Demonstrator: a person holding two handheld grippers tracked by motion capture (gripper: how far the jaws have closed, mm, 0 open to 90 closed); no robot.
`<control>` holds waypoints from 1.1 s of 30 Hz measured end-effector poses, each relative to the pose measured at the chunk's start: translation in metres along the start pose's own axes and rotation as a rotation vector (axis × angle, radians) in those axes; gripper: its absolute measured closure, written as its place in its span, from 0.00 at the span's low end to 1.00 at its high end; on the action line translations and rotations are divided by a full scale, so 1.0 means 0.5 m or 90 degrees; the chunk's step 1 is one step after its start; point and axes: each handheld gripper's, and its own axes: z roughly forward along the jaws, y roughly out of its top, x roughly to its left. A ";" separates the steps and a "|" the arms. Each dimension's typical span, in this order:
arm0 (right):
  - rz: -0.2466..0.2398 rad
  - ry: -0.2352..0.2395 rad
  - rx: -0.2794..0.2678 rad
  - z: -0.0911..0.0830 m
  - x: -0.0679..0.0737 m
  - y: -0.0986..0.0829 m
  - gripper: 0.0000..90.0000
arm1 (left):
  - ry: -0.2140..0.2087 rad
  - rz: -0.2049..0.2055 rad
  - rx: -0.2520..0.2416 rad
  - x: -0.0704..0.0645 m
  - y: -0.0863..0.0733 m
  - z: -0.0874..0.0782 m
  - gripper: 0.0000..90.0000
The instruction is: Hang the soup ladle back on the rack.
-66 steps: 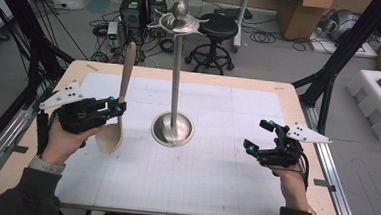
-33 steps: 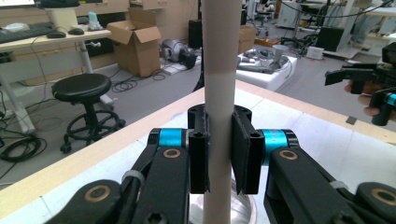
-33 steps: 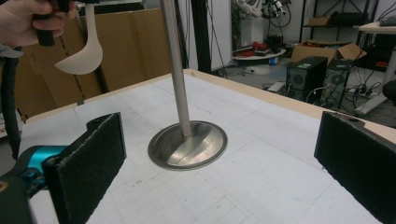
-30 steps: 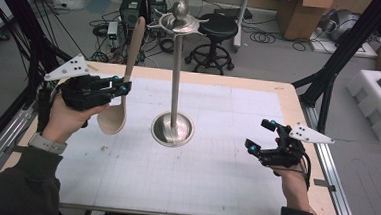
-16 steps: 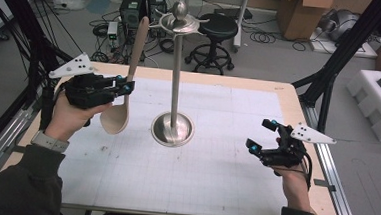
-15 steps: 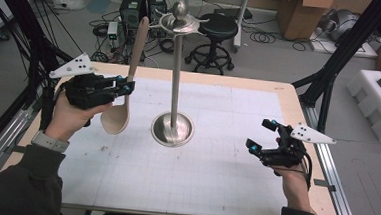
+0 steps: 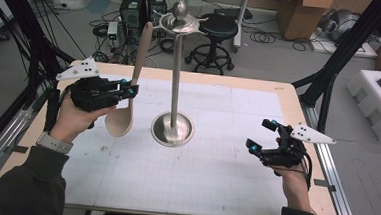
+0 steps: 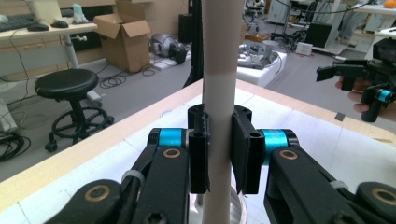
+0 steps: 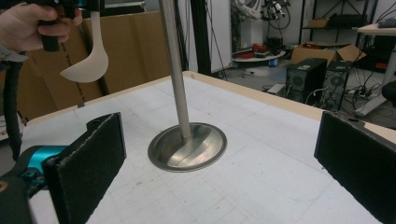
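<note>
left gripper (image 7: 129,90), at 9 o'clock from the stand (image 7: 172,129), clamped on wooden spoon (image 7: 120,122) handle, bowl down, clear of table (image 7: 214,179) | spoon's top cut off in left gripper view | right gripper (image 7: 259,137) at 3 o'clock, jaws wide apart, empty

A pale wooden ladle (image 7: 126,103), plain and smooth; held upright off the tabletop, long handle pointing up, rounded bowl at the bottom; it hangs over the left half, nearer the far edge.
</note>
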 end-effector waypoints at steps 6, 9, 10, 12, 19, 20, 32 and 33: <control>-0.002 -0.003 -0.002 -0.001 -0.001 0.000 0.01 | -0.003 -0.006 -0.011 0.001 0.002 0.001 0.87; -0.002 -0.003 -0.001 -0.001 -0.001 0.000 0.01 | -0.002 -0.005 -0.007 0.000 0.001 0.003 0.87; -0.002 -0.003 -0.001 -0.001 -0.001 0.001 0.01 | -0.006 -0.005 -0.005 0.000 0.001 0.004 0.87; -0.001 -0.003 0.000 -0.001 0.000 0.000 0.01 | -0.009 -0.005 -0.007 -0.001 0.001 0.008 0.87; 0.001 -0.003 -0.001 -0.002 -0.001 0.001 0.01 | -0.007 -0.005 -0.004 -0.006 -0.003 0.024 0.87; 0.001 -0.002 -0.002 -0.003 -0.001 0.001 0.01 | -0.010 -0.006 -0.003 -0.005 -0.003 0.026 0.87; -0.002 -0.002 -0.004 -0.005 -0.001 0.002 0.01 | 0.002 -0.013 -0.006 -0.012 -0.010 0.057 0.87; -0.001 -0.002 -0.004 -0.005 0.000 0.002 0.01 | 0.001 -0.014 -0.007 -0.013 -0.011 0.061 0.87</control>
